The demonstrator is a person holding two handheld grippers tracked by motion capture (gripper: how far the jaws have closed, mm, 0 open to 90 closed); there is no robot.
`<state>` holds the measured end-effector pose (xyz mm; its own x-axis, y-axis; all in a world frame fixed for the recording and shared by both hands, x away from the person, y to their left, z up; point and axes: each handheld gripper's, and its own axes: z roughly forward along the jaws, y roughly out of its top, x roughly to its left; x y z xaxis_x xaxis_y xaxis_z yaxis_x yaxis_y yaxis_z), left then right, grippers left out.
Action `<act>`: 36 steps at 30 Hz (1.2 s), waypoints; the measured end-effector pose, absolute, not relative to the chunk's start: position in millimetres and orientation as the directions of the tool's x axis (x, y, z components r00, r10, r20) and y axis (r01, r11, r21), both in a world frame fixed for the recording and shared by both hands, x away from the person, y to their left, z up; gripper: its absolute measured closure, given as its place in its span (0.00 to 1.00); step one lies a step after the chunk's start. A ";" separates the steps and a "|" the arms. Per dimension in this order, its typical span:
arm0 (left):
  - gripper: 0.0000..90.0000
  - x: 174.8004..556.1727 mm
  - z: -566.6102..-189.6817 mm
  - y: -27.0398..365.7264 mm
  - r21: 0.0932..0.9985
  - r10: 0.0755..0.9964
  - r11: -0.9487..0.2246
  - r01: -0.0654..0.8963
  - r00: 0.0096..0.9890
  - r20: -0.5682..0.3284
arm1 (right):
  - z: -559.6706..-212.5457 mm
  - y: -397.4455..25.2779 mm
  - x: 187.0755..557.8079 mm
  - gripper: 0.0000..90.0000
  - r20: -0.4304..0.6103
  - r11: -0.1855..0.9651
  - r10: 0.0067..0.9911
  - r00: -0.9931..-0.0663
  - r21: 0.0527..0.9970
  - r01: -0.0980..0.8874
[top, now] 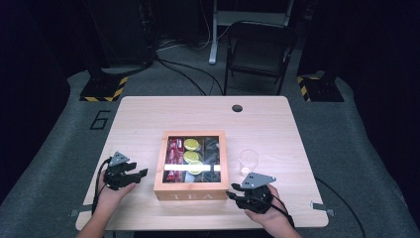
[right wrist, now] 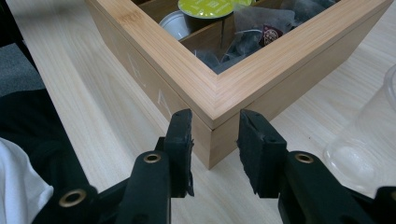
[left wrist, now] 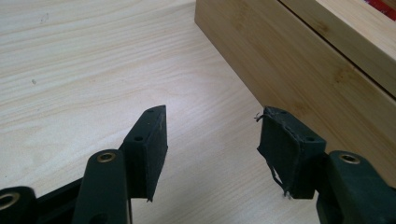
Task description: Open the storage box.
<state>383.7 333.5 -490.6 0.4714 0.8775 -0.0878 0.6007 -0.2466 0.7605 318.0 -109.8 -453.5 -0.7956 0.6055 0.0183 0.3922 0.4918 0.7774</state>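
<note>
A wooden tea box marked TEA stands mid-table, its framed lid lying flat on it. Inside I see red packets, lime-green capsules and dark tea bags. My left gripper is open just left of the box. In the left gripper view the left gripper holds nothing, and the box's side wall runs close by on the right. My right gripper is at the box's near right corner. Up close the right gripper is open, its jaws on either side of that corner.
A clear plastic cup stands right of the box, also near my right gripper. The table has a cable hole at the back. A folding chair stands beyond it. A hand holds each gripper at the front edge.
</note>
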 end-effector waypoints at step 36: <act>0.46 383.8 -491.1 332.4 0.761 0.877 -0.248 0.599 0.473 -0.086 | -468.5 -108.1 321.3 0.93 0.037 0.500 0.601 -0.798 0.762 0.412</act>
